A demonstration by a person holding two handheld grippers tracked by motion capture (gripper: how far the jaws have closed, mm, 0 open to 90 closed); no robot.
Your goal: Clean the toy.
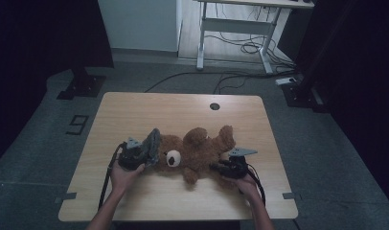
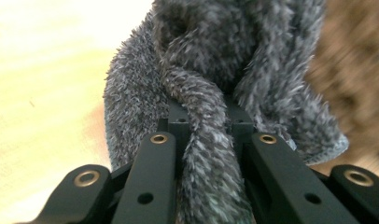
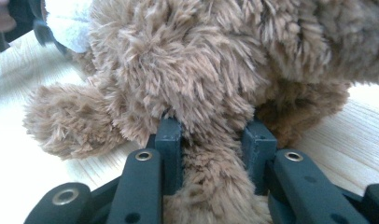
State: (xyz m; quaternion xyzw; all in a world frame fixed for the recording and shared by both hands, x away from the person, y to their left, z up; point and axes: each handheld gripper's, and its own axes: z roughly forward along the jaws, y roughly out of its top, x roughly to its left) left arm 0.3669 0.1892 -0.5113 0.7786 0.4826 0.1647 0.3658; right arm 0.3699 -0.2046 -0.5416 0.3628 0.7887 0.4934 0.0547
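High view: brown teddy bear (image 1: 197, 151) lying on the wooden worktop (image 1: 135, 110), nearer the front edge than the back, roughly midway between the left and right edges. Grey fluffy cloth (image 1: 152, 145) bunched against the bear's head on its left side, held at the left gripper (image 1: 143, 154) by the left hand (image 1: 123, 175). Right gripper (image 1: 220, 167) pressed into the bear's lower right side, right hand (image 1: 246, 184) behind it.

Left gripper view: jaws closed tight on a twisted fold of the grey fluffy cloth (image 2: 211, 93), brown fur blurred at the right.

Right gripper view: jaws pinched around a tuft of the bear's (image 3: 201, 65) brown fur, part open with plush between them; a limb resting on the worktop (image 3: 346, 140) at the left.
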